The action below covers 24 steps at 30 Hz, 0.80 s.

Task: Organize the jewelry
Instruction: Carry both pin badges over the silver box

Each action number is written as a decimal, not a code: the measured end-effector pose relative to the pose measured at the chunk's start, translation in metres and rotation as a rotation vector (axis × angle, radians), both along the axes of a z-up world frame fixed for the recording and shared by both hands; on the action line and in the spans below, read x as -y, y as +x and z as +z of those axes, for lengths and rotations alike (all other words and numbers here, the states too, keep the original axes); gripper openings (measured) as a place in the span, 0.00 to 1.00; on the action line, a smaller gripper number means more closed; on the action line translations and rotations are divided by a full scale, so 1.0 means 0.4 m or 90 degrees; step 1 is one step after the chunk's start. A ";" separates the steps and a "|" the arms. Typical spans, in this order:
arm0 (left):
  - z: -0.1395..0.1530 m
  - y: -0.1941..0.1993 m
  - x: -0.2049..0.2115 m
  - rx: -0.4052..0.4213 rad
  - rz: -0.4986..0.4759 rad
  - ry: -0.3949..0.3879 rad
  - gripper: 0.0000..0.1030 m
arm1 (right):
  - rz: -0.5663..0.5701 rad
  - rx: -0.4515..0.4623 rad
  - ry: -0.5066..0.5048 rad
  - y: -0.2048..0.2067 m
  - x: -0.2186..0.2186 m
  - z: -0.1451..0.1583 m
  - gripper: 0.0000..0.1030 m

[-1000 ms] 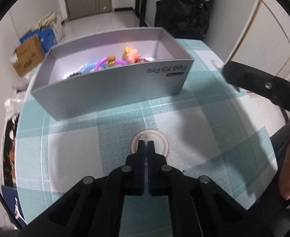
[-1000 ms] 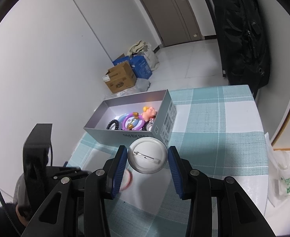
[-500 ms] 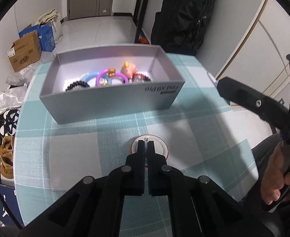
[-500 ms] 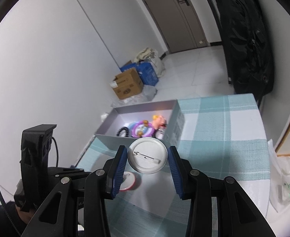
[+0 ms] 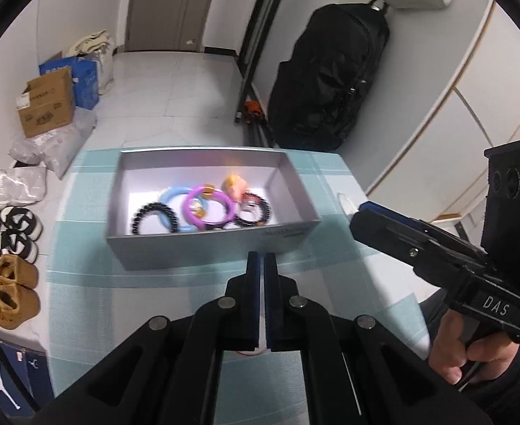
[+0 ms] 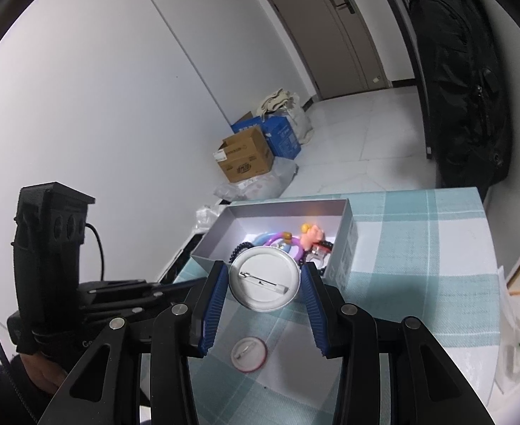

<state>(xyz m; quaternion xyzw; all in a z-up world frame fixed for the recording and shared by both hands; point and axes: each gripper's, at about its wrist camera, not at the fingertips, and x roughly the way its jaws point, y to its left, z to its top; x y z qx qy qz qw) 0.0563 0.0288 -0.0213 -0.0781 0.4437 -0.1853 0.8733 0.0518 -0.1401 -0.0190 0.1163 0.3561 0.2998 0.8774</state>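
Note:
A grey box (image 5: 210,248) on the teal checked table holds black bead bracelets (image 5: 153,216), a blue ring (image 5: 173,194), a purple ring (image 5: 208,205) and a pink figure (image 5: 235,186); it also shows in the right wrist view (image 6: 345,244). My right gripper (image 6: 265,279) is shut on a white pin badge (image 6: 263,279), held above the table just short of the box. A second, red-rimmed badge (image 6: 249,354) lies on the table below it. My left gripper (image 5: 261,258) is shut and empty, raised above the table before the box.
The table edge (image 5: 52,318) runs along the left, with shoes (image 5: 11,290) on the floor beside it. Cardboard boxes (image 5: 47,106) and bags stand on the floor beyond. A black backpack (image 5: 330,81) hangs past the table's far end.
My left gripper has lifted off the red-rimmed badge and risen, leaving it on the table. My right gripper has carried the white badge up and nearer the box.

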 end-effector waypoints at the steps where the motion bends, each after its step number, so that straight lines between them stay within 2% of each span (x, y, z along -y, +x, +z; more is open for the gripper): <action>1: -0.013 0.003 -0.003 -0.016 -0.006 0.005 0.00 | 0.002 -0.003 -0.001 0.005 -0.003 -0.003 0.40; 4: -0.076 -0.001 -0.004 -0.085 -0.013 0.022 0.00 | 0.002 -0.014 -0.006 0.014 -0.006 -0.018 0.40; 5: -0.093 -0.005 -0.003 -0.090 -0.013 0.034 0.03 | 0.001 -0.019 -0.006 0.017 -0.005 -0.026 0.40; 6: -0.116 -0.007 0.000 -0.106 -0.009 0.041 0.12 | -0.002 -0.027 -0.003 0.024 -0.003 -0.034 0.40; 8: -0.136 -0.005 0.002 -0.135 -0.019 0.009 0.24 | -0.009 -0.039 0.001 0.033 0.001 -0.046 0.40; 10: -0.138 -0.006 0.014 -0.132 -0.027 -0.008 0.47 | -0.012 -0.046 0.008 0.040 0.005 -0.052 0.40; 12: -0.139 -0.005 0.024 -0.126 -0.028 -0.008 0.55 | -0.016 -0.046 0.011 0.041 0.009 -0.053 0.40; 16: -0.173 0.005 0.050 -0.162 -0.032 0.023 0.57 | -0.016 -0.042 0.016 0.035 0.017 -0.049 0.40; 18: -0.168 -0.009 0.066 -0.129 -0.038 0.061 0.57 | -0.018 -0.040 0.013 0.032 0.020 -0.047 0.40; 22: -0.188 -0.037 0.123 -0.080 -0.058 0.184 0.58 | -0.018 -0.036 0.015 0.026 0.024 -0.042 0.40; 23: -0.189 -0.040 0.131 -0.072 -0.060 0.198 0.57 | -0.018 -0.034 0.013 0.024 0.023 -0.041 0.40; 24: -0.189 -0.040 0.132 -0.072 -0.062 0.195 0.50 | -0.017 -0.031 0.011 0.022 0.022 -0.040 0.40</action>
